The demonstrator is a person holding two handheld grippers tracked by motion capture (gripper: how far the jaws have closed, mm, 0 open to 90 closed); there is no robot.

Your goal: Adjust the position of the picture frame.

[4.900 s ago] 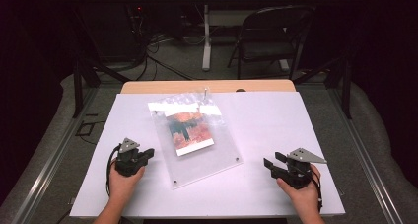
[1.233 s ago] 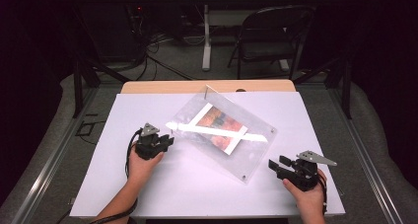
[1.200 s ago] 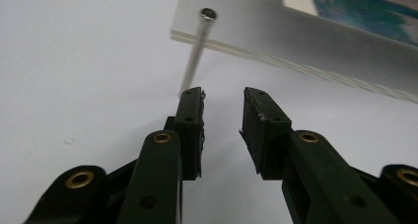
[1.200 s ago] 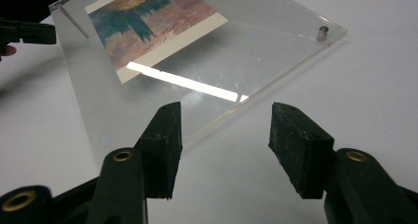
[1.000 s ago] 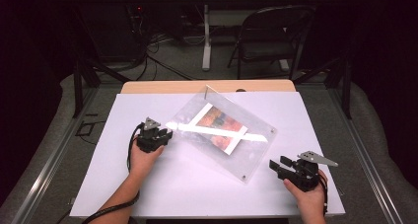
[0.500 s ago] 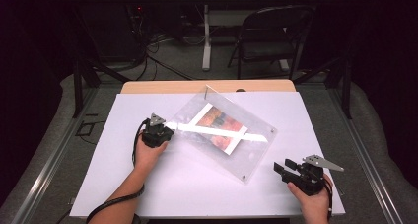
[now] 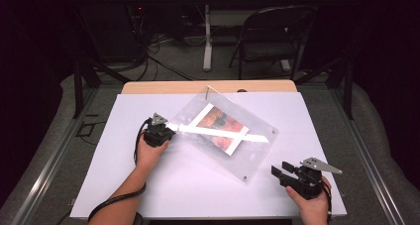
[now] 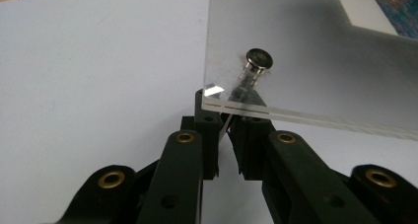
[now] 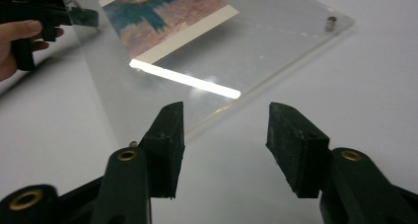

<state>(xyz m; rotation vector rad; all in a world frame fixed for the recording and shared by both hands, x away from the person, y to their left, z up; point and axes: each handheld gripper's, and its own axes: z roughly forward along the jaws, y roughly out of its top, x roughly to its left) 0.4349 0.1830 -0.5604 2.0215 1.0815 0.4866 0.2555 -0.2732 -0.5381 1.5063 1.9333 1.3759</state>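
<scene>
Lying across the white table (image 7: 148,190), the clear acrylic frame (image 7: 257,150) is the anchor here — a big transparent slab set on a slant, a colourful print (image 7: 220,125) sandwiched in its middle and a bright glare stripe running across it. The left gripper (image 7: 163,131) is at the frame's left corner; in the left gripper view its jaws are nearly shut, pinching the corner's edge just beneath a small metal standoff bolt (image 8: 259,60). Whether that corner is lifted off the table I cannot tell. The right gripper (image 7: 278,173) waits near the frame's front corner, apart from it, jaws spread wide and empty, aimed at that edge in the right gripper view.

So the step in hand looks like securing the frame by its corner, one side caught. Next, I judge, the right gripper must close in on the near edge and bite squarely — slick acrylic, thin edge, so a centred grip matters, clear of the bolt (image 9: 330,22) at the corner.
</scene>
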